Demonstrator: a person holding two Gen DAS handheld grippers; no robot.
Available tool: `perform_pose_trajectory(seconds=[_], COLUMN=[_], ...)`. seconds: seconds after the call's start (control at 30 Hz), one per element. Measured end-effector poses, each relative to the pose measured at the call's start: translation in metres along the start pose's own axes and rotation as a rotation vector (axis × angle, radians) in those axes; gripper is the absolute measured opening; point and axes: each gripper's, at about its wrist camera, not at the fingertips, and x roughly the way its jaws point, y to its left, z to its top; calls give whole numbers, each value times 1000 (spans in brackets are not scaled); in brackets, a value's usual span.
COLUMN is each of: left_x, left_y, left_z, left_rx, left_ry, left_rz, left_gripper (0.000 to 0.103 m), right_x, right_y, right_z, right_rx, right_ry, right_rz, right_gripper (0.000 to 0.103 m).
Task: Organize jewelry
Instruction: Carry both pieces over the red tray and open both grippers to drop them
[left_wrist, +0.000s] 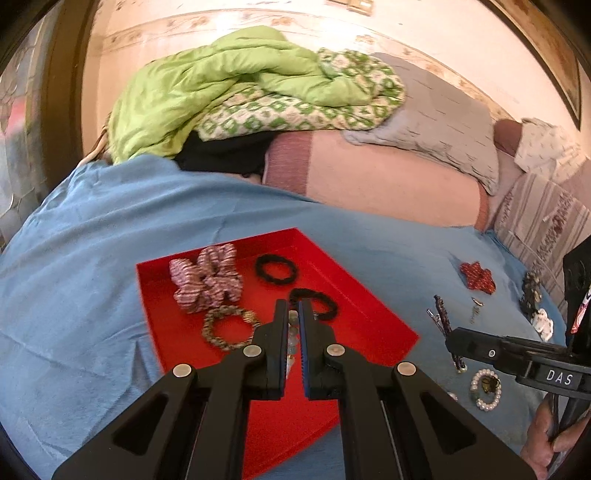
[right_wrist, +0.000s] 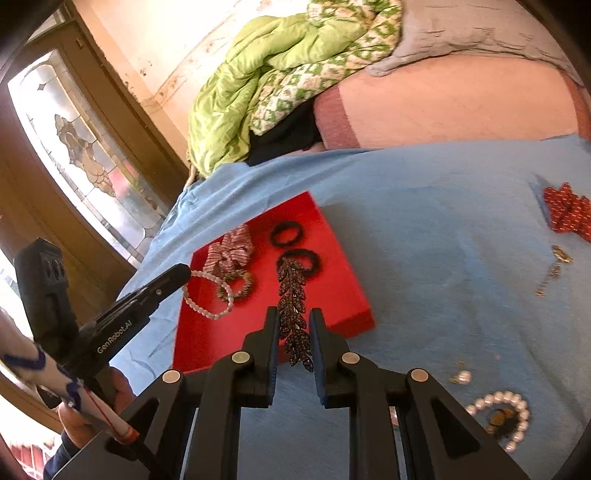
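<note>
A red tray (left_wrist: 373, 325) lies on a blue sheet and holds a striped scrunchie (left_wrist: 207, 280), two black hair ties (left_wrist: 275, 269) and a beaded bracelet (left_wrist: 229, 326). My left gripper (left_wrist: 293, 314) is shut on a pale bead bracelet (left_wrist: 292, 334) above the tray; the bracelet hangs from the fingers in the right wrist view (right_wrist: 207, 295). My right gripper (right_wrist: 293, 325) is shut on a dark leaf-shaped hair clip (right_wrist: 293, 310) at the tray's near edge (right_wrist: 354, 325).
On the sheet right of the tray lie a red beaded flower (right_wrist: 569, 210), a pearl bracelet (right_wrist: 498, 413), a small earring (right_wrist: 557, 266) and a pearl earring (right_wrist: 460, 376). A green quilt (left_wrist: 229, 81) and pillows lie behind.
</note>
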Motion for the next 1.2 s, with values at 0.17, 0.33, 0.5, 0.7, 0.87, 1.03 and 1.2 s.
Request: perform_pose_trajectory(seconds=[0.17,0.33,0.5,0.7,0.87,1.03,1.2], left_x=[9,27,49,64,79,82,85], left_y=[15,16,10,-6,-3,8,17], left_z=[-1,-2,2,8,5,2,-2], left_rx=[-36,-48,-56,-44,-65,-84,-97], left_ry=[37,74,106,119,164,194,221], left_rz=[13,9,-15,-60,-55,-16,15], left_gripper=[5,5,5,5,5,5,5], right_x=[22,50,76,89,95,97,104], right_y=[18,25,19,4,-4,-7,-6], right_z=[9,14,15,18,17,17,15], right_rx=[-16,-20,1,21,27,22,16], right_ry=[23,68,119,135,151,147,155], right_rz=[16,17,-19,-65,-104,-138,-146], right_gripper=[18,18,18,18,18,18,18])
